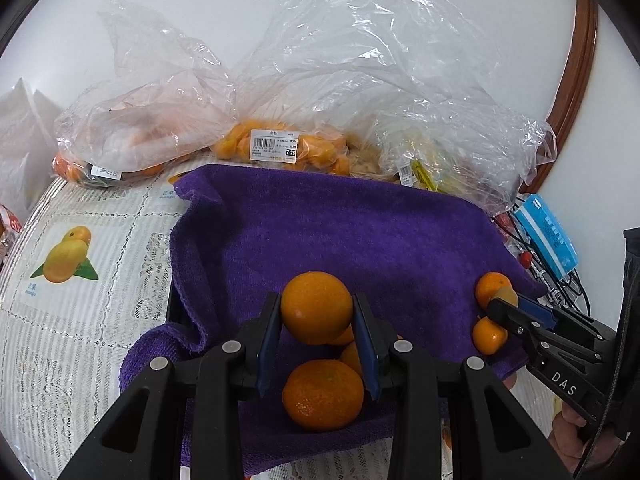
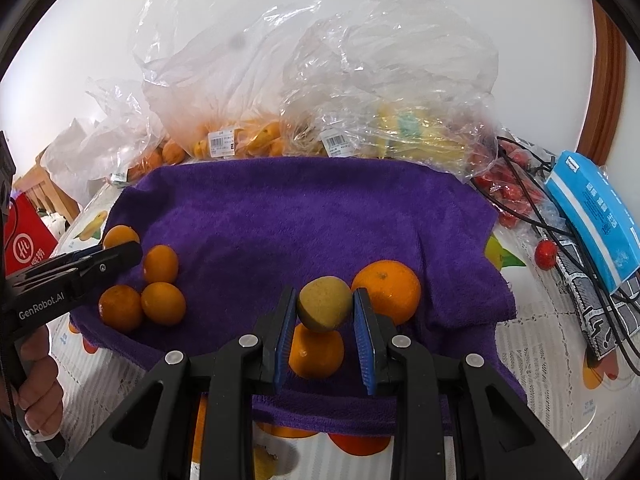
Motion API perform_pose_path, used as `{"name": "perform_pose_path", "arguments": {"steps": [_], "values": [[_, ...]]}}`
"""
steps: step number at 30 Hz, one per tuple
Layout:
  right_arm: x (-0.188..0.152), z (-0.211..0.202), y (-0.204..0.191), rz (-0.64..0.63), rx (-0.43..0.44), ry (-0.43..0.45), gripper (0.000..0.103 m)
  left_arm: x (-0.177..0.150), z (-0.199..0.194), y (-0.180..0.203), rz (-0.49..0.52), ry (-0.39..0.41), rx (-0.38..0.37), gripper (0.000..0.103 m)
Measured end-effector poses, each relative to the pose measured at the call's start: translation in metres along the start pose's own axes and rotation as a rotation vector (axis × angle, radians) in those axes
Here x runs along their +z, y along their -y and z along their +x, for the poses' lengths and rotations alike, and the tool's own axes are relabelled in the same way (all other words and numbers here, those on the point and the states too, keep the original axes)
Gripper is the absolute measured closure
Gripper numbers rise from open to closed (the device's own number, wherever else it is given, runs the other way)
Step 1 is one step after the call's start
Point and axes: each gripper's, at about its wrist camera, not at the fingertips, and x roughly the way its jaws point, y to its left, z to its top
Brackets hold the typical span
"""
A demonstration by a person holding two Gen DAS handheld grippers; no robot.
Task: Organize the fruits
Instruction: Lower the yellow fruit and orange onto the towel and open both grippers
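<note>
A purple towel (image 1: 340,224) covers the table. My left gripper (image 1: 316,300) is shut on an orange (image 1: 316,312), held just above two more oranges (image 1: 323,394) on the towel's near part. In the right wrist view that gripper (image 2: 130,251) comes in from the left over a cluster of three oranges (image 2: 162,304). My right gripper (image 2: 324,294) is shut on a yellow-green fruit (image 2: 325,306), above an orange (image 2: 316,354) and beside a larger orange (image 2: 387,292). The left wrist view shows the right gripper (image 1: 498,306) at the towel's right edge.
Clear plastic bags (image 1: 280,112) holding oranges and yellowish fruit line the back, against a white wall. A blue box (image 2: 596,216), black cables and small red fruits (image 2: 546,252) lie to the right. A red carton (image 2: 24,236) stands on the left. A fruit-print tablecloth (image 1: 80,280) surrounds the towel.
</note>
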Motion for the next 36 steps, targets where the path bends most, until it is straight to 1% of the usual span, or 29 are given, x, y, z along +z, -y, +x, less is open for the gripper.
{"name": "perform_pose_path", "arguments": {"steps": [8, 15, 18, 22, 24, 26, 27, 29, 31, 36], "values": [[0.000, 0.001, -0.001, -0.006, -0.003, -0.007, 0.075, 0.000, 0.000, 0.000, 0.003, -0.002, 0.003, 0.070], [-0.001, 0.002, -0.001, -0.012, -0.007, -0.017, 0.075, 0.000, -0.004, 0.000, 0.000, 0.007, -0.012, 0.069], [-0.001, 0.002, -0.001, -0.013, -0.008, -0.015, 0.075, 0.000, -0.008, 0.000, 0.003, 0.018, -0.016, 0.064], [-0.001, 0.002, -0.001, -0.011, -0.007, -0.014, 0.074, 0.000, -0.012, -0.001, 0.000, 0.025, -0.023, 0.063], [-0.001, 0.000, 0.000, -0.008, -0.007, -0.011, 0.070, 0.000, -0.012, -0.001, -0.003, 0.026, -0.021, 0.062], [0.000, -0.004, 0.001, -0.004, -0.001, -0.003, 0.062, 0.001, -0.013, -0.001, -0.005, 0.029, -0.022, 0.061], [0.001, -0.007, 0.002, 0.000, 0.001, 0.008, 0.061, 0.001, -0.014, -0.001, -0.006, 0.031, -0.022, 0.060], [0.002, -0.012, 0.003, 0.003, 0.003, 0.024, 0.051, 0.001, -0.016, -0.001, -0.008, 0.037, -0.025, 0.059], [0.004, -0.016, 0.004, 0.010, 0.005, 0.039, 0.048, 0.000, -0.018, 0.000, -0.007, 0.041, -0.025, 0.058], [0.006, -0.024, 0.004, 0.025, 0.009, 0.061, 0.048, -0.001, -0.024, 0.005, -0.001, 0.052, -0.030, 0.057]]}}
